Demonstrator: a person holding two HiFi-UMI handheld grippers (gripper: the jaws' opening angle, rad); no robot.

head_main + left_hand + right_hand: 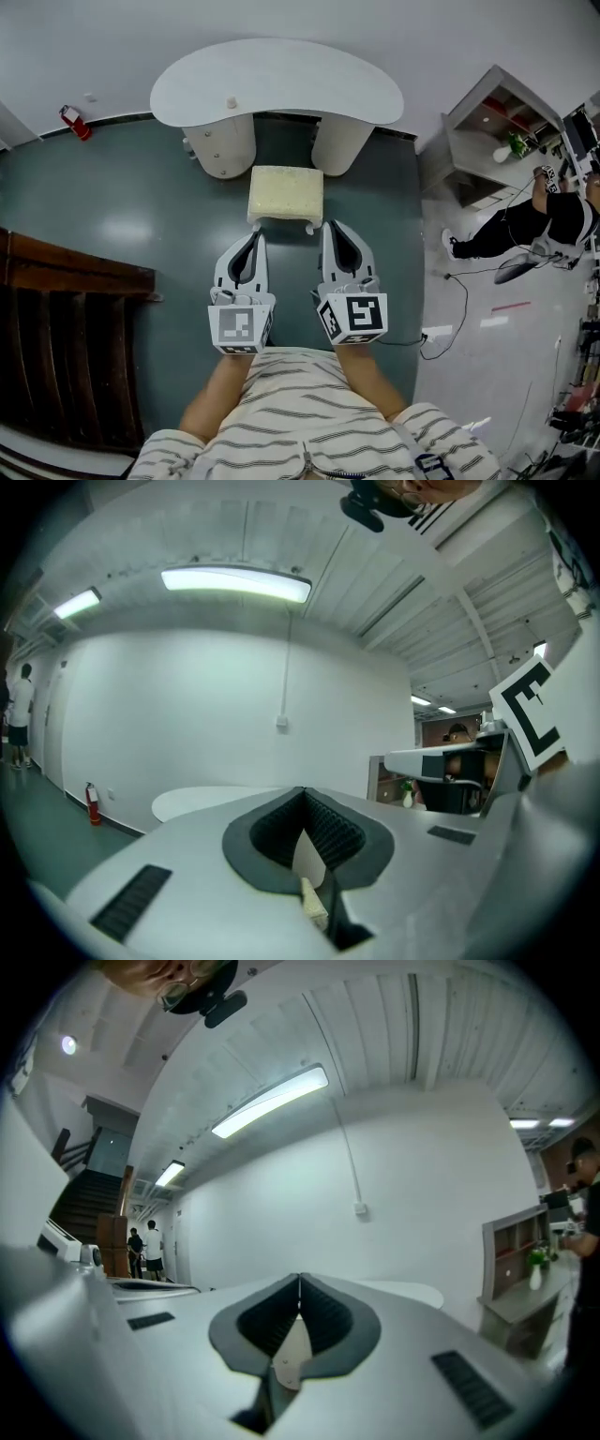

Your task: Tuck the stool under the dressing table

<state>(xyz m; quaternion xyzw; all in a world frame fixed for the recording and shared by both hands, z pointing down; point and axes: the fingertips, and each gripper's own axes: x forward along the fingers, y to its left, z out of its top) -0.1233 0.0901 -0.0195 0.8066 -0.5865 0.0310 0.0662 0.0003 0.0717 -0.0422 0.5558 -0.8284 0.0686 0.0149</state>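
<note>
Stool (285,194) stands just in front of the dressing table (277,84), at its knee gap. My left gripper (254,234) and right gripper (330,227) sit beyond it. Left gripper view: fingers (333,832) pressed together, empty. Right gripper view: likewise closed, holding nothing.

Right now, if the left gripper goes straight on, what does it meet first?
Probably the stool: the left gripper points at its near left corner, just ahead. Height is unclear, so it might pass over the seat.

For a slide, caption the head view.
Left gripper and right gripper, both shut, point at the stool before the dressing table.
</note>
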